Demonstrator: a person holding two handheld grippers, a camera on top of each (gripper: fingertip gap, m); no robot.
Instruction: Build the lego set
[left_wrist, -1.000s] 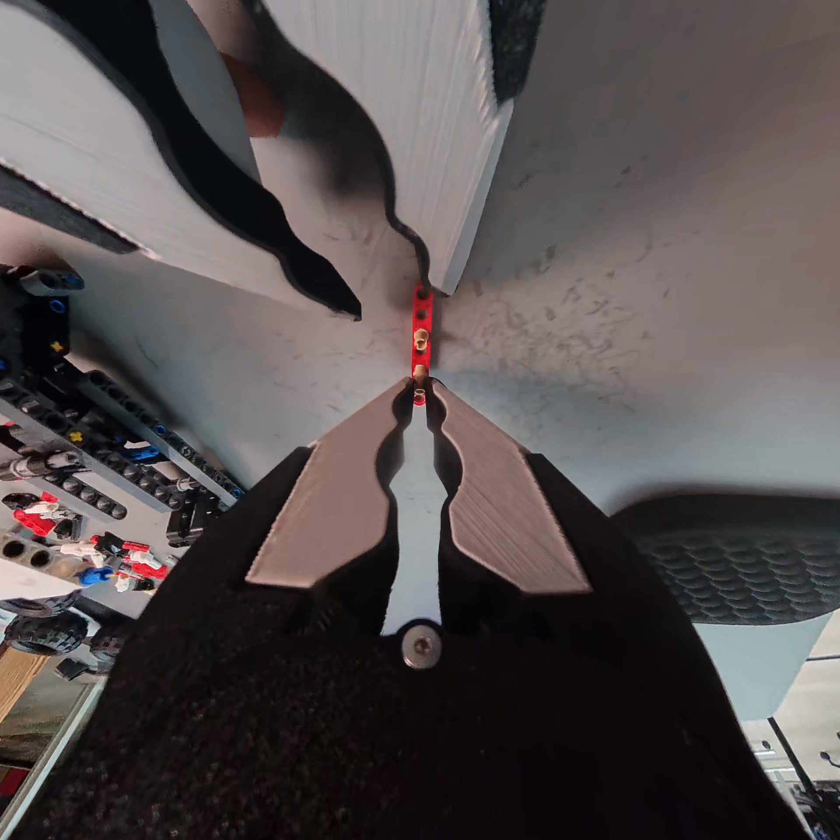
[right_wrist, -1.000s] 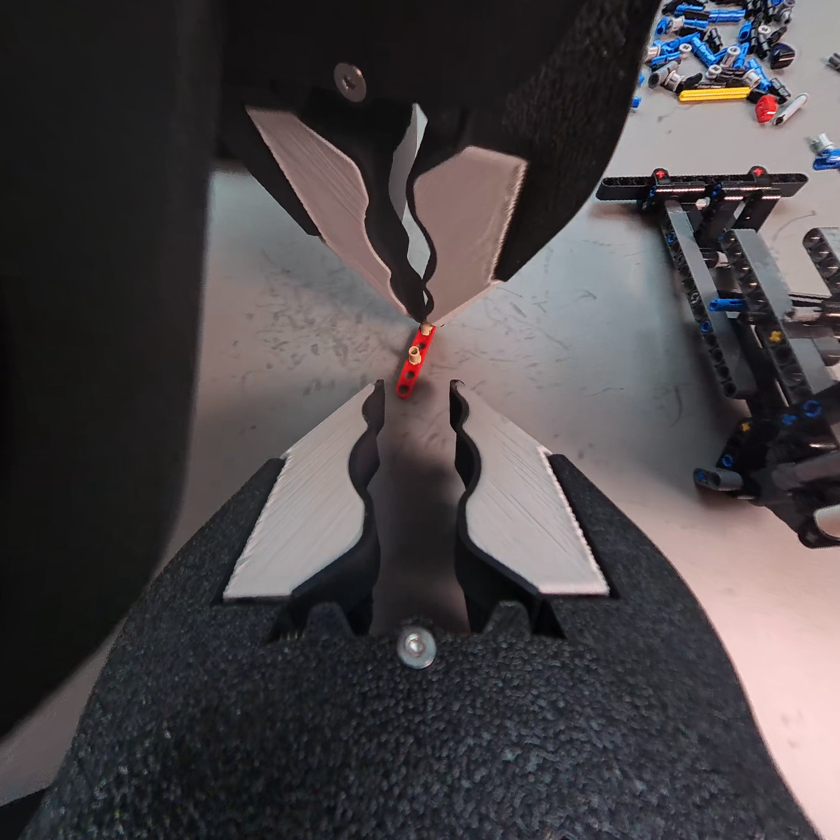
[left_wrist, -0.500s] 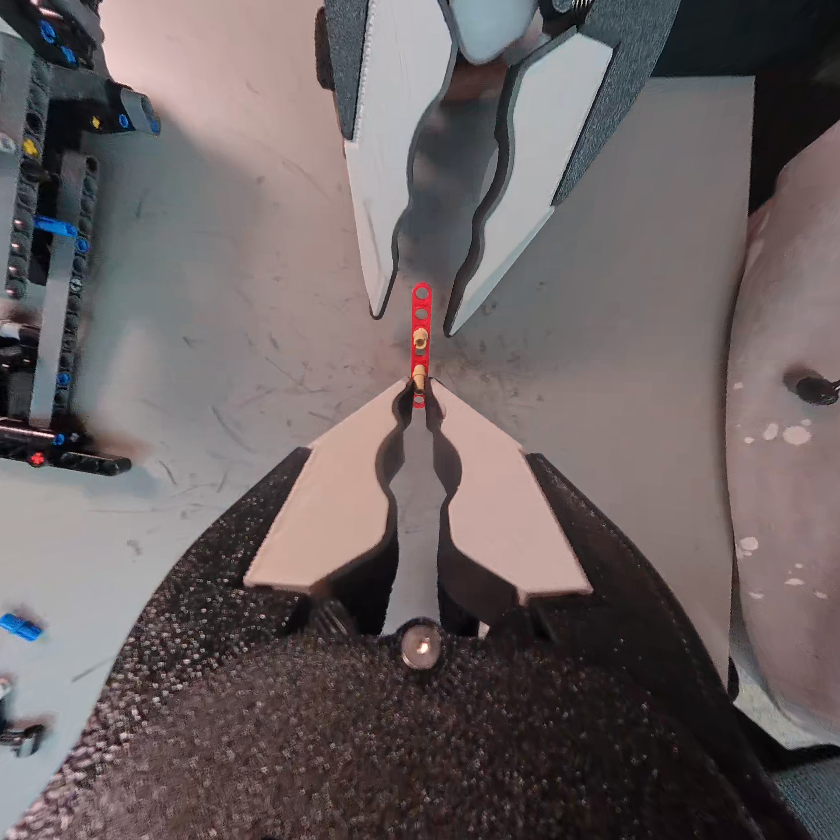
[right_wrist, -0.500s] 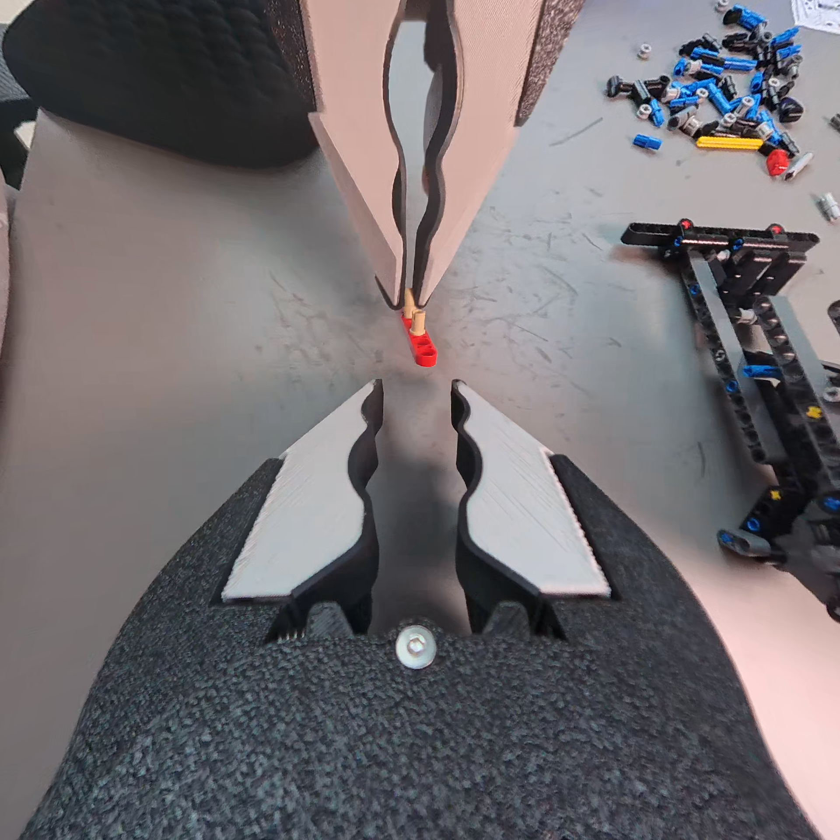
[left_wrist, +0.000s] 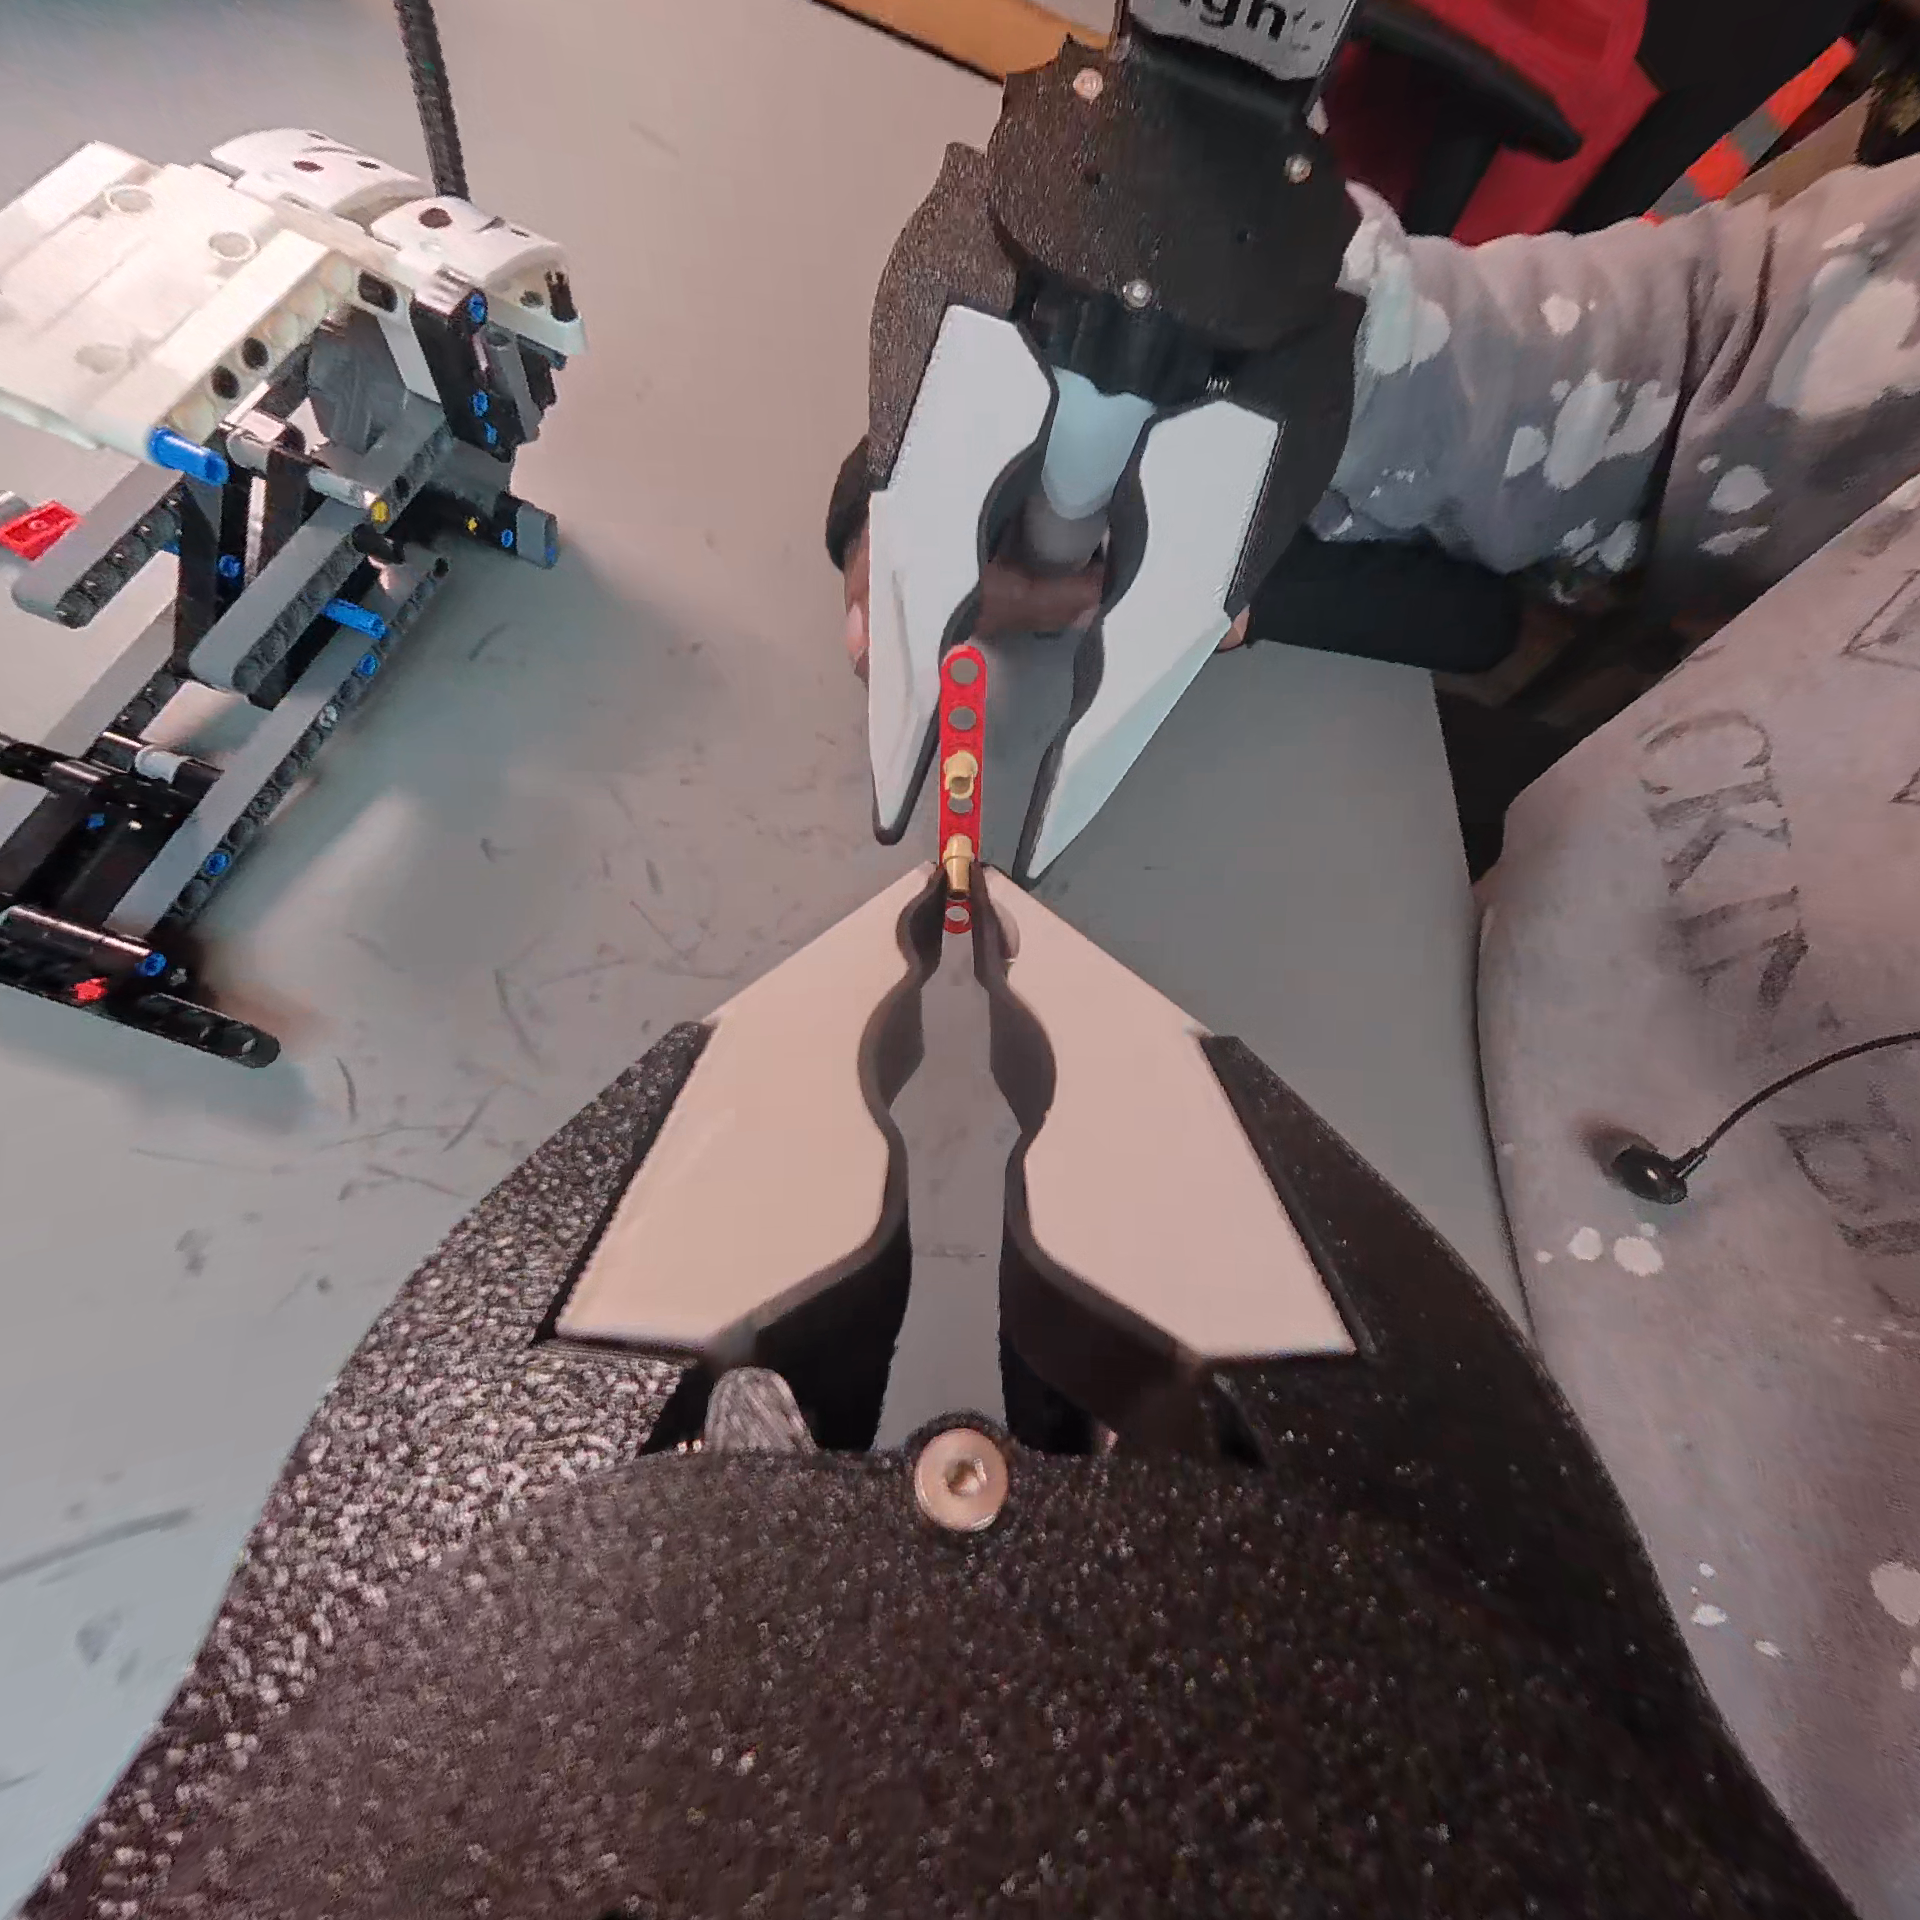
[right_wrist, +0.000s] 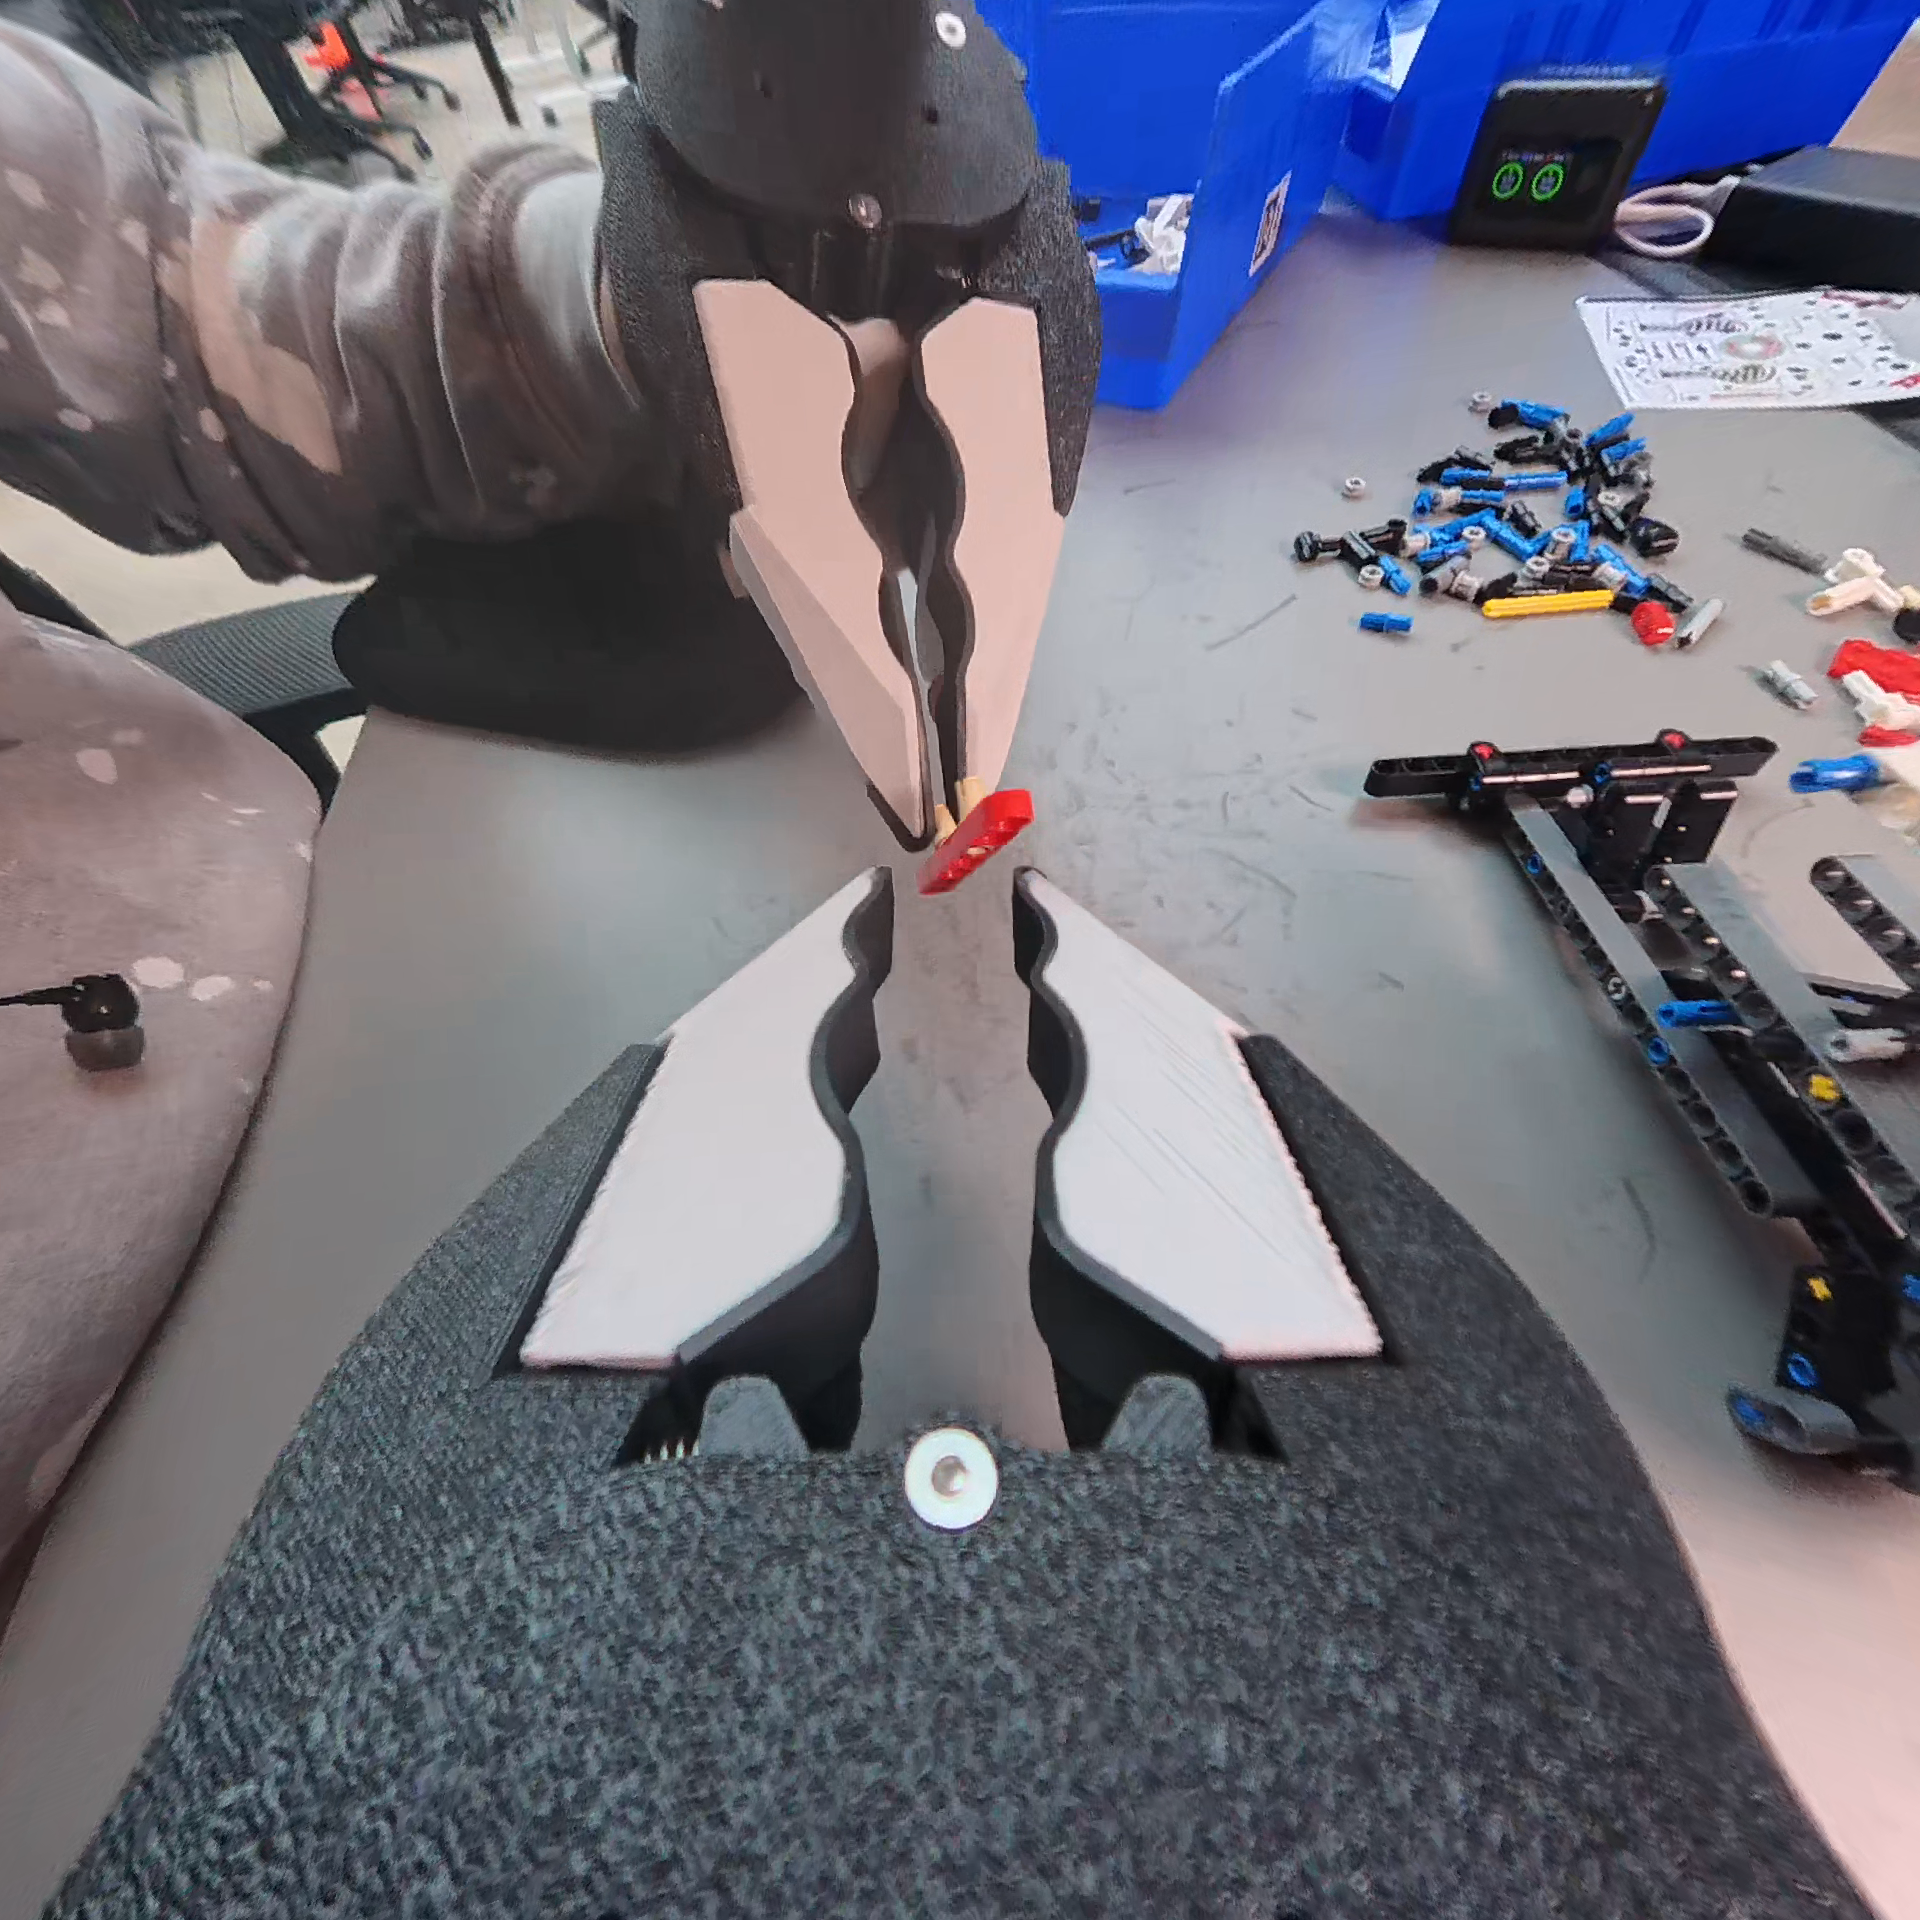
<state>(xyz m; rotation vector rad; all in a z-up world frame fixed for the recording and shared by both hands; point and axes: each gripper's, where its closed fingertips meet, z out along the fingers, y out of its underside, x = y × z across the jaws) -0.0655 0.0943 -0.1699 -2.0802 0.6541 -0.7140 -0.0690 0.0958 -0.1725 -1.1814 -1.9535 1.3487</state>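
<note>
The near end of the red beam (left_wrist: 957, 790) is hidden between the tips of the left tongs (left_wrist: 957, 902). Left of them, the black-and-white model (left_wrist: 260, 499) runs off the frame edge. Beyond the right tongs (right_wrist: 951, 883), the loose parts (right_wrist: 1517, 540) are too small to sort — the printed sheet (right_wrist: 1756, 348) is cut off.

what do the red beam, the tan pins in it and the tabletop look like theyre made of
Red beam: likely moulded plastic, smooth, evenly coloured, with neat round holes. Tan pins: probably plastic too, matte, though they look slightly brassy. Tabletop: hard grey surface, maybe laminate or painted, matte, with many fine scratches.
</note>
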